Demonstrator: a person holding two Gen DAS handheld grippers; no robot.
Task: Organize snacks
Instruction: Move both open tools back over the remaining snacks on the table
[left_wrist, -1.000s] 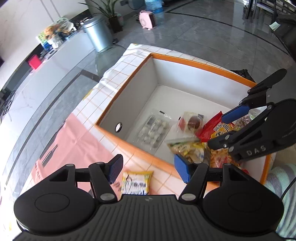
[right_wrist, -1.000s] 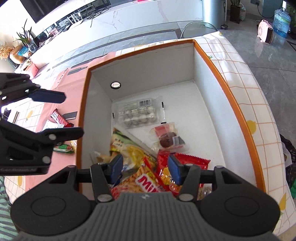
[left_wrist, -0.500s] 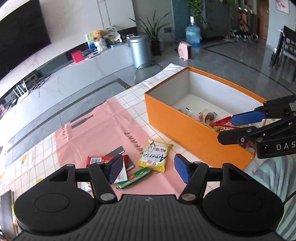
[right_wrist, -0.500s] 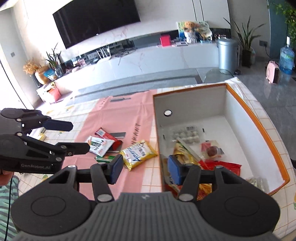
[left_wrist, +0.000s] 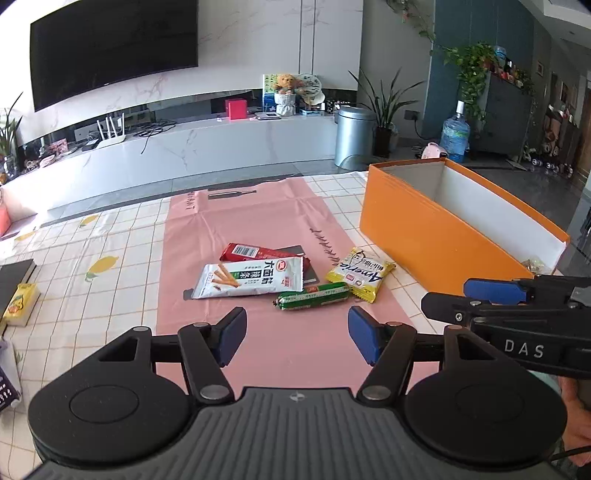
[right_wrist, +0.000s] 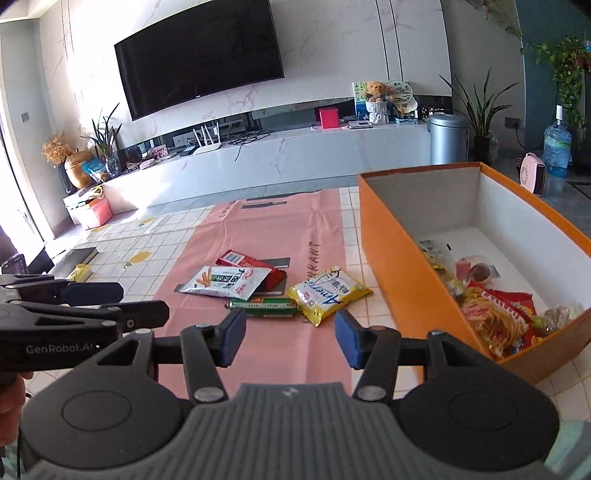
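Note:
On the pink mat (left_wrist: 258, 221) lie a white stick-snack packet (left_wrist: 253, 277), a red packet (left_wrist: 255, 253) under it, a green sausage-shaped snack (left_wrist: 314, 296) and a yellow packet (left_wrist: 360, 272). The orange box (left_wrist: 436, 236) stands to their right; in the right wrist view the orange box (right_wrist: 402, 266) holds several snack bags (right_wrist: 495, 314). My left gripper (left_wrist: 297, 334) hovers open just short of the green snack, nothing between its fingers. My right gripper (right_wrist: 290, 332) is open too, empty, near the green snack (right_wrist: 264, 307) and yellow packet (right_wrist: 328, 290).
A dark book (left_wrist: 13, 278) and a small yellow pack (left_wrist: 22, 304) lie at the table's left edge. The checked tablecloth (left_wrist: 110, 240) covers the table. Beyond the table are a low white cabinet (left_wrist: 207, 147), a metal bin (left_wrist: 352, 136) and a water bottle (left_wrist: 454, 136).
Both grippers have pulled back out of the orange box and swung left over the pink mat, now facing the loose snacks. Their openings look unchanged.

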